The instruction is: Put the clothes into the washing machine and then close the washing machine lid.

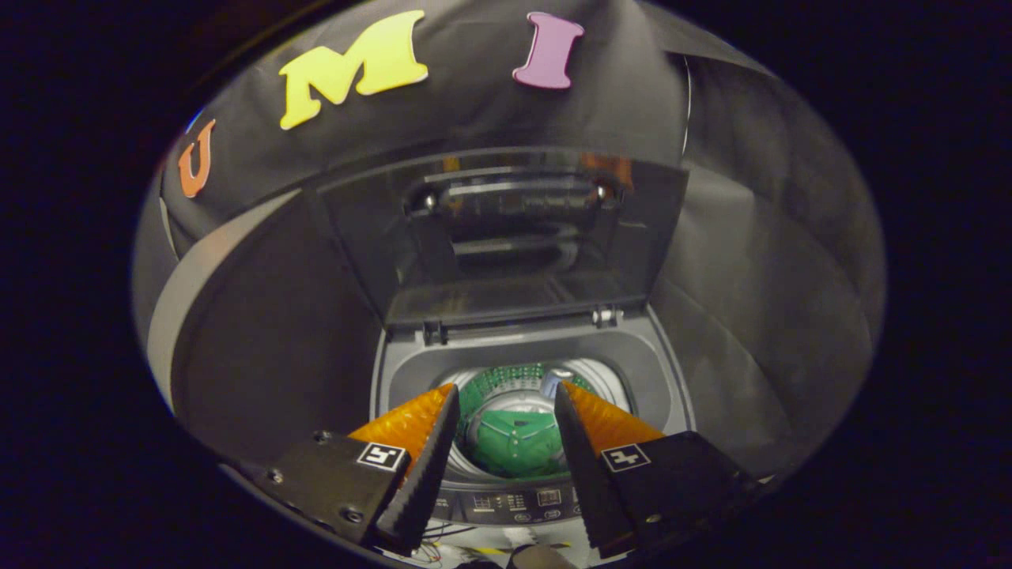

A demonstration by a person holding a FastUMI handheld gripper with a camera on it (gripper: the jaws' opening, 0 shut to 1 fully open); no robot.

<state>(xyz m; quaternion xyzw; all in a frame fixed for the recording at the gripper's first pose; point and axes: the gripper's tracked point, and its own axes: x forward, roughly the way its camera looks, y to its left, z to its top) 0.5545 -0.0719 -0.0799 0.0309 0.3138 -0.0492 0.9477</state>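
Fingers (pixel 427 442) of gripper (pixel 506 403) spread apart, gripping nothing. Just beyond them, green shirt (pixel 514 450) down in drum (pixel 506 379); lid (pixel 506 237) upright further ahead. Could slam if tipped forward uncontrolled.

Beyond my fingers (pixel 423 466), which stand spread apart, the booth closes in on three sides. Straight ahead hangs a black cloth wall (pixel 474 111), drawn fairly smooth, with a seam running down near its right corner. To my right a second cloth wall (pixel 759 300) looks greyer, creased in long slanting folds that catch a soft light. To my left stands a dark flat panel (pixel 269 332), edged by a pale grey band (pixel 186 292) that curves upward. The light is dim overall. Below my fingers lies a pale patch of floor (pixel 474 551) with thin wires (pixel 431 545) across it.
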